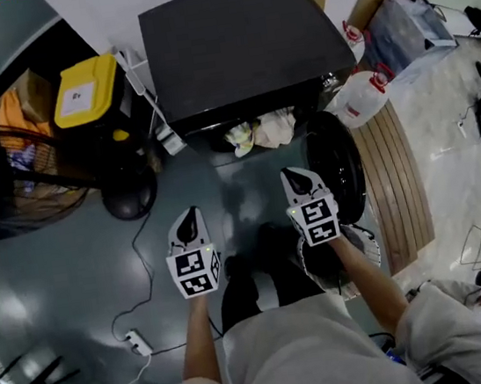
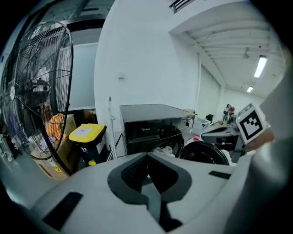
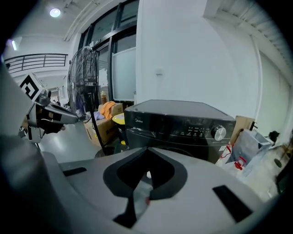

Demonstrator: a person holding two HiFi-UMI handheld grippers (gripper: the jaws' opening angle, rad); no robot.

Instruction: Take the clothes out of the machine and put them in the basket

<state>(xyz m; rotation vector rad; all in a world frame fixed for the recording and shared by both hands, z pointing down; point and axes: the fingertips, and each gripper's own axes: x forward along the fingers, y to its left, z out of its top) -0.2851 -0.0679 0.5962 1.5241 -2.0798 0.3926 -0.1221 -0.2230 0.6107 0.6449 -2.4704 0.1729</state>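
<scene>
A black front-loading washing machine (image 1: 238, 45) stands ahead with its round door (image 1: 338, 177) swung open to the right. Light-coloured clothes (image 1: 259, 131) bulge out of its opening. Both grippers hover over the grey floor in front of it, apart from the clothes. My left gripper (image 1: 190, 225) has its jaws together and holds nothing. My right gripper (image 1: 302, 185), nearer the door, is shut and empty too. A white basket (image 1: 368, 244) shows under my right forearm, mostly hidden. In the left gripper view the machine (image 2: 151, 121) and clothes (image 2: 162, 148) lie beyond the shut gripper (image 2: 147, 155). The right gripper (image 3: 147, 149) faces the machine's control panel (image 3: 197, 130).
A bin with a yellow lid (image 1: 88, 88) and a standing fan (image 2: 36, 87), with its base (image 1: 130, 198), are left of the machine. White bags (image 1: 360, 94) and a wooden slatted board (image 1: 395, 183) lie to the right. A power strip (image 1: 137, 341) and its cable cross the floor at the left.
</scene>
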